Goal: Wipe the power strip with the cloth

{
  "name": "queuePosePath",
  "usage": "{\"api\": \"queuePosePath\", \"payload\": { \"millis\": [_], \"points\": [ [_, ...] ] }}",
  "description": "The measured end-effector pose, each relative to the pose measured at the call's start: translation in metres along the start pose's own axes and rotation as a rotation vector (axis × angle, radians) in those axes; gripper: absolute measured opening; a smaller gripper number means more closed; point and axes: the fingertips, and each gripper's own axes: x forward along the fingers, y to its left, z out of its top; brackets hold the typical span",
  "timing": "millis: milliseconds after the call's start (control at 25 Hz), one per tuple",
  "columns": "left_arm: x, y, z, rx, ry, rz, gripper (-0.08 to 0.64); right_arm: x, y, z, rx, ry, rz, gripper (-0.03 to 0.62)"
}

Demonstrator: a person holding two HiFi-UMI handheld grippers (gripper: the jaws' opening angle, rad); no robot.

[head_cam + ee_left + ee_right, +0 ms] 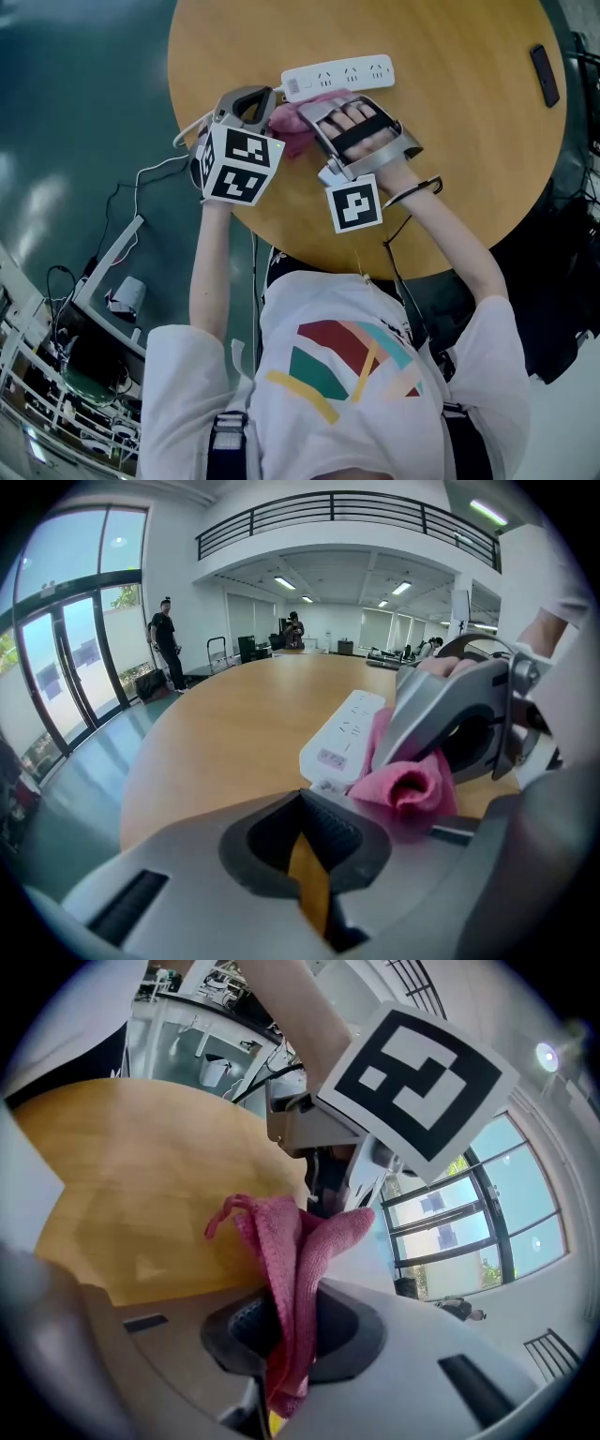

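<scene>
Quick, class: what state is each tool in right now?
Left tool: closed, holding nothing.
Right tool: closed on the pink cloth.

Fuzzy pink cloth (pixel 286 1269), smooth wooden table (pixel 450 150)

Most of cloth (pixel 291 138) is hidden under right gripper (pixel 307 120). Cord end of power strip (pixel 342 73) is covered by left gripper (pixel 266 101). Far edge of tabletop (pixel 469 169) is cut off. By right edge, dark object (pixel 545 75) is too small to identify.

Wears white short-sleeve T-shirt (pixel 375 323) w/ red, teal, yellow & peach stripe print. Left gripper (pixel 258 101) & right gripper (pixel 319 122) are grey, each w/ white cube (pixel 239 164) bearing black sq. markers; thin black cable (pixel 412 195) runs by right wrist.
</scene>
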Motion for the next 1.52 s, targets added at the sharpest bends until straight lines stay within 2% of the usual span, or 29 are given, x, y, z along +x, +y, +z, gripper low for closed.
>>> {"api": "queuePosePath", "payload": {
  "millis": [200,360,520,680,840,1040,1160,1320,1440,1520],
  "points": [
    [0.0,-0.002,-0.002,0.06,0.023,0.021,0.041,-0.002,0.002,-0.008,0.028,0.023,-0.005,0.04],
    [0.002,-0.003,0.007,0.096,0.044,0.031,0.041,-0.012,-0.001,-0.044,0.021,0.078,0.003,0.04],
    [0.003,0.003,0.005,0.106,0.05,0.033,0.041,-0.015,-0.008,-0.09,-0.039,0.18,-0.025,0.038],
    [0.003,0.002,0.001,0.114,0.057,0.036,0.041,-0.021,-0.004,-0.13,-0.026,0.257,-0.012,0.04],
    [0.006,-0.001,0.009,0.108,0.06,0.034,0.041,-0.029,-0.011,-0.172,-0.062,0.324,-0.026,0.04],
    [0.004,0.002,0.005,0.097,0.06,0.036,0.041,-0.028,-0.014,-0.195,-0.083,0.363,-0.034,0.04],
    [0.003,0.003,0.005,0.093,0.059,0.036,0.041,-0.034,-0.018,-0.206,-0.022,0.373,-0.038,0.04],
    [0.003,0.002,0.005,0.12,0.049,0.046,0.041,-0.038,-0.041,-0.218,0.187,0.338,-0.033,0.04],
    [0.003,0.002,0.004,0.138,0.037,0.04,0.042,-0.027,-0.066,-0.204,0.302,0.213,0.078,0.04],
    [0.004,0.003,0.004,0.147,0.047,0.03,0.041,-0.016,-0.085,-0.188,0.308,0.125,0.168,0.038]
  ]
}}
